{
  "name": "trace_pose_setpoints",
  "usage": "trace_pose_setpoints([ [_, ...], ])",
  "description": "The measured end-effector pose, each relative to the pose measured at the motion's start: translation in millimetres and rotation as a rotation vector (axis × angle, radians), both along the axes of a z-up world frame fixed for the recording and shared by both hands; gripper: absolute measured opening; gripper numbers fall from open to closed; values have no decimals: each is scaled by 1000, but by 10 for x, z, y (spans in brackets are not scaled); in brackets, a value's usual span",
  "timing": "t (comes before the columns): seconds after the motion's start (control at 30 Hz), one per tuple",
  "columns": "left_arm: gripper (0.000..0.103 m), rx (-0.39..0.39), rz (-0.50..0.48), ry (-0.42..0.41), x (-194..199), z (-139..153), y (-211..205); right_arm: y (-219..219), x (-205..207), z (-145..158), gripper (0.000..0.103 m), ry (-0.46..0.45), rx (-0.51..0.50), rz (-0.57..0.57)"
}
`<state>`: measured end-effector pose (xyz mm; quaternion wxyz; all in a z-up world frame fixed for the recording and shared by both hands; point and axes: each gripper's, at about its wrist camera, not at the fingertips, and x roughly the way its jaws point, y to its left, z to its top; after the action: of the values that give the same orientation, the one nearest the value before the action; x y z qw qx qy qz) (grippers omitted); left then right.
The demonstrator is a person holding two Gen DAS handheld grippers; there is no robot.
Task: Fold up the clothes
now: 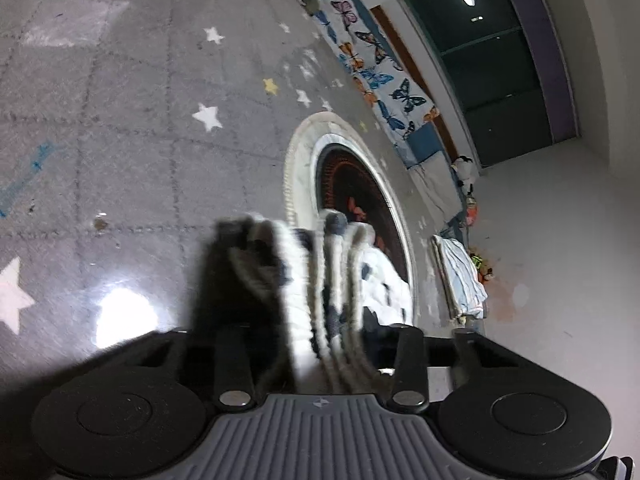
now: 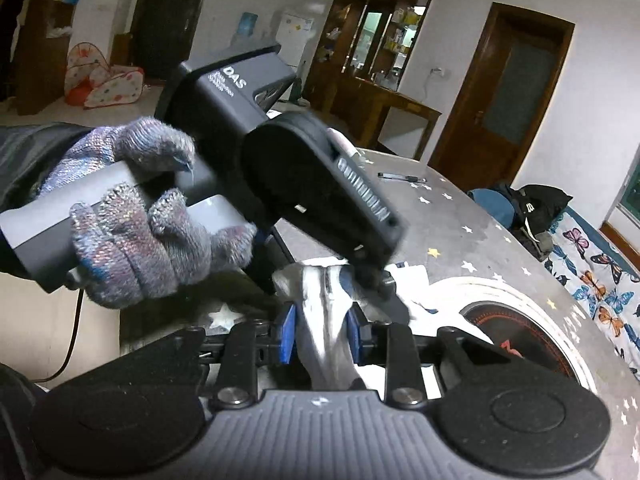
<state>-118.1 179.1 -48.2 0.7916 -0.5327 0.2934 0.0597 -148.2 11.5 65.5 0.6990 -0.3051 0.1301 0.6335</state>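
A white garment with dark blue marks (image 1: 320, 280) is bunched in folds between my left gripper's (image 1: 320, 300) fingers, which are shut on it; the view is blurred. More of it trails onto the round mat (image 1: 384, 276). In the right wrist view my right gripper (image 2: 322, 334), with blue pads (image 2: 286, 334), is shut on a twisted strip of the same white garment (image 2: 324, 320). The left gripper's body (image 2: 320, 196), held by a gloved hand (image 2: 132, 208), hangs just above and in front, its tips (image 2: 376, 280) at the cloth.
A grey star-patterned mat (image 1: 160, 120) covers the surface. A round white-rimmed mat with a dark centre (image 1: 304, 168) lies on it. A folded light blue cloth (image 1: 460, 276) lies near the edge. A butterfly-print sheet (image 2: 600, 276) and a dark bag (image 2: 536, 208) lie beyond.
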Motion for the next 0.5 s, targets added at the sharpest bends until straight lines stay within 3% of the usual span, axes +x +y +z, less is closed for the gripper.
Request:
trace_pose_setpoints([
  [0.27, 35, 47, -9, 6, 2, 3, -10, -247, 456, 162, 28, 153, 24, -94],
  [0.5, 35, 66, -12, 14, 15, 20, -10, -778, 1096, 94, 31, 284, 46, -404],
])
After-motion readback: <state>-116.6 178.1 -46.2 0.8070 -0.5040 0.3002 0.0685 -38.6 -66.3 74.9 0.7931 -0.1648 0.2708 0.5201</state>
